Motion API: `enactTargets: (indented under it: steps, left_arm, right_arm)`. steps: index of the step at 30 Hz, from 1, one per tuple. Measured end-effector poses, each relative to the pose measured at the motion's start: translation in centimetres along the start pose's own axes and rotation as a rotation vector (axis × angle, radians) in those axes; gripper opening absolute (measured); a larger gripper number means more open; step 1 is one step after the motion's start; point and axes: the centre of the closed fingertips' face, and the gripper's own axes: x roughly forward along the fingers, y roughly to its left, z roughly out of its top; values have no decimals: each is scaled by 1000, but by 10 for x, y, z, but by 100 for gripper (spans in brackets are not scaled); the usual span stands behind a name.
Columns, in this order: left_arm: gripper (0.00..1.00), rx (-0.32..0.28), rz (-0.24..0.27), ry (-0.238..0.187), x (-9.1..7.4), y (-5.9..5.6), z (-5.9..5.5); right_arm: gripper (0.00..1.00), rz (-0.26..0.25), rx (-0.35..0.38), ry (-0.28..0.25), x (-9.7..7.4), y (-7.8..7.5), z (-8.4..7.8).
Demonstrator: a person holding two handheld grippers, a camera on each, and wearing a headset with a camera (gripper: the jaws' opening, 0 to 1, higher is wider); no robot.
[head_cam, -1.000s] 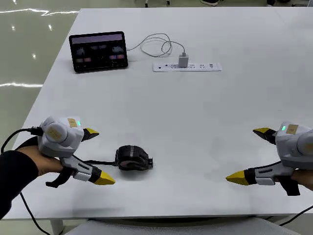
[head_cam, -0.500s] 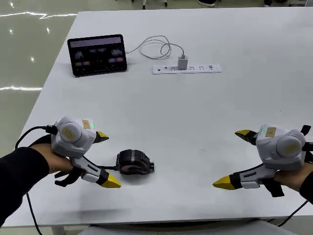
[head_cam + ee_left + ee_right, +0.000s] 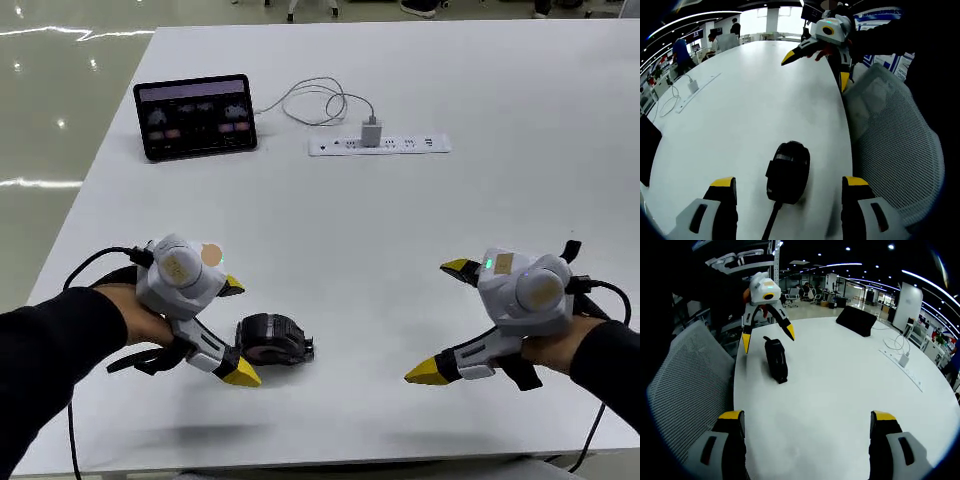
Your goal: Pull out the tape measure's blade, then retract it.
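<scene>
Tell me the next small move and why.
Probably ease the left gripper forward and close it on the tape measure: it lies on the table just ahead of the open jaws, ungripped, with no blade drawn out. The right gripper hovers open, well apart.

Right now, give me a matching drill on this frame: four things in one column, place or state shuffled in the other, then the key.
Things
1. tape measure
2. tablet
3. power strip
4. right claw

Place or state
A. open, holding nothing, over the near right of the table
B. far left, screen lit
C. lying just ahead of the open left claw
D. far middle, white charger plugged in

Pairs: 1-C, 2-B, 3-D, 4-A
</scene>
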Motion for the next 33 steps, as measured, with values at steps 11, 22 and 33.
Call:
enactTargets:
  steps: [11, 22, 33]
  left_arm:
    - [61, 41, -45, 55, 13, -5, -2]
    - [37, 101, -27, 91, 15, 1, -4]
    - [31, 131, -12, 116, 17, 3, -5]
  right_arm:
    - [100, 34, -35, -11, 28, 4, 12]
    - [97, 64, -69, 0, 46, 11, 19]
    - [86, 134, -117, 6, 65, 28, 24]
